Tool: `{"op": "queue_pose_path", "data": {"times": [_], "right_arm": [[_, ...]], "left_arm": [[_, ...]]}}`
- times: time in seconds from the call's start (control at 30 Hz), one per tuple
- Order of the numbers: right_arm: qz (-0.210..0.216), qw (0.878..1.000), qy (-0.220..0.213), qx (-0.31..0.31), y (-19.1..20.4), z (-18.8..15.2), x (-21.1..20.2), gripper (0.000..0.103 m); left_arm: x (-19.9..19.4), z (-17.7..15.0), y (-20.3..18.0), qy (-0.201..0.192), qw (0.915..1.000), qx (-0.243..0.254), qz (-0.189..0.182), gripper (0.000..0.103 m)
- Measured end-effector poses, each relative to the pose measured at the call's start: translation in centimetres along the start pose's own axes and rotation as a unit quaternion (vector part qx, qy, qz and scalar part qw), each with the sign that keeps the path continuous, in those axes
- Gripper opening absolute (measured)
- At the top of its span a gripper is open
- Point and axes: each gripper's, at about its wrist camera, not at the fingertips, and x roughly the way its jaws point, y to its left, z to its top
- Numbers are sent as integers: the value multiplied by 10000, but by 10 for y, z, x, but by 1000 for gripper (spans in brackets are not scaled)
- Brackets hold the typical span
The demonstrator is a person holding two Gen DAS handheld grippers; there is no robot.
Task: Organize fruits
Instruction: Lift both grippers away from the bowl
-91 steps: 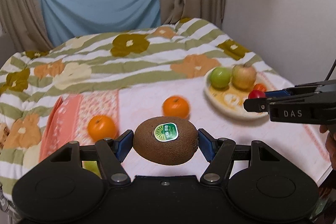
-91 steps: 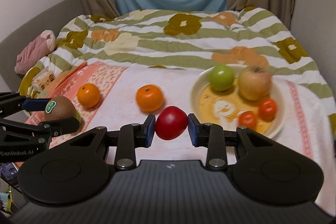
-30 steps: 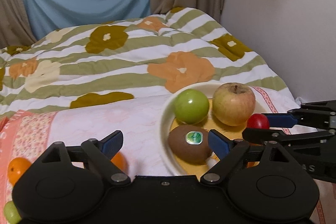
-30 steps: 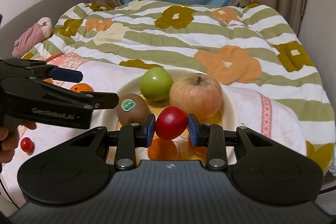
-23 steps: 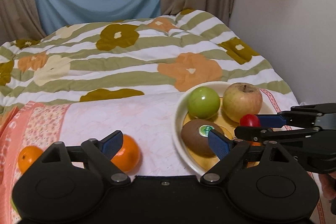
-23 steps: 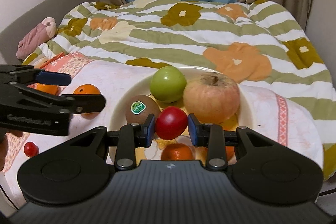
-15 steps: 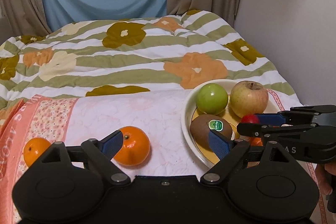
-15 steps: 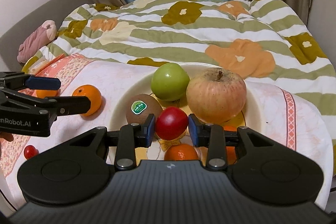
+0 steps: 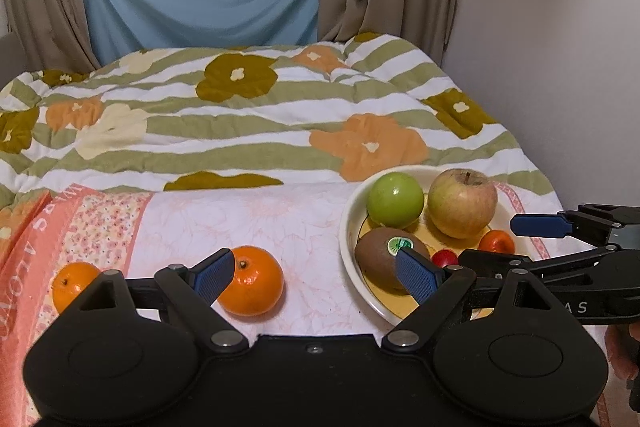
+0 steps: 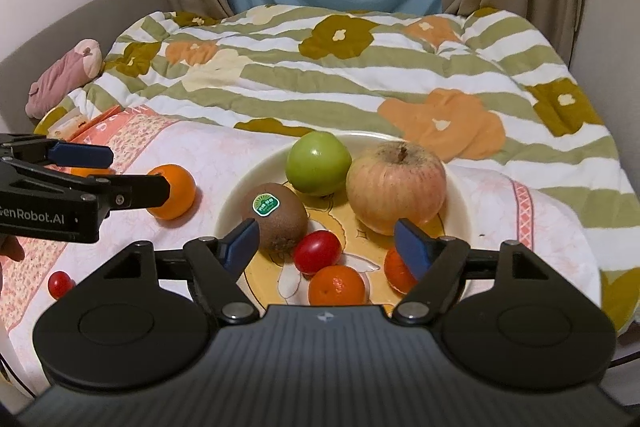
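Both grippers stand with jaws apart and nothing in them: the right gripper (image 10: 326, 241) hangs over the near side of the plate (image 10: 460, 187), the left gripper (image 9: 316, 273) sits to the left of the plate over the cloth (image 9: 240, 211). On the plate: green apple (image 10: 319, 163), big apple (image 10: 396, 181), kiwi (image 10: 276, 215), tomato (image 10: 318, 251) lying right by the kiwi, and two small oranges (image 10: 337, 287) at the near edge. Off the plate, an orange (image 9: 252, 281) lies just ahead of the left gripper and another orange (image 9: 74, 285) further left. The risk, as I judge it: the tomato looks round and free to roll, so a nudge from the right gripper's fingers (image 10: 412, 247) could knock it off toward the small oranges, and the two grippers are close enough to bump near the kiwi. The soft bedding under the plate could let it tip if pressed. The right view alone shows a stray cherry tomato (image 10: 60, 283) on the cloth and the small oranges in full; the left view alone shows the far-left orange whole.
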Motion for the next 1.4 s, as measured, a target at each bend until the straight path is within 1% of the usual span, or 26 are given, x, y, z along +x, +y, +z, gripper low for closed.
{"op": "queue_pose_path", "data": {"times": [0.17,0.23,0.27,0.33,0.43,0.57,0.67,0.8,0.9,1.1,1.23,1.4], "right_arm": [[-118,9998,-127,30,5,5,-21,90],[-160,9996,-221,62,8,7,-31,102],[-205,9993,-290,81,10,7,-36,103],[-251,9987,-423,103,14,9,-48,103],[-321,9982,-486,145,21,12,-63,103],[-377,9971,-637,191,35,13,-82,103],[-332,9963,-749,264,47,12,-96,103],[-274,9958,-789,385,64,10,-107,103],[-281,9956,-804,392,79,6,-112,103],[-260,9961,-755,387,109,-2,-113,103],[-283,9969,-667,293,132,-13,-105,103],[-275,9979,-506,289,160,-31,-87,103]], "left_arm": [[-19,2,4,-145,9999,31,3,90],[-27,2,6,-193,9998,34,8,90],[-32,1,7,-219,9998,32,6,90],[-42,0,10,-277,9996,24,7,90],[-57,-4,15,-344,9994,-29,10,92],[-79,-10,20,-496,9987,-91,91,102],[-97,-17,23,-667,9975,38,228,103],[-119,-30,32,-732,9969,162,217,103],[-132,-40,44,-767,9967,153,198,103],[-146,-57,68,-759,9964,209,303,103],[-148,-65,89,-731,9966,201,311,103],[-139,-73,119,-630,9972,189,357,102]]}}
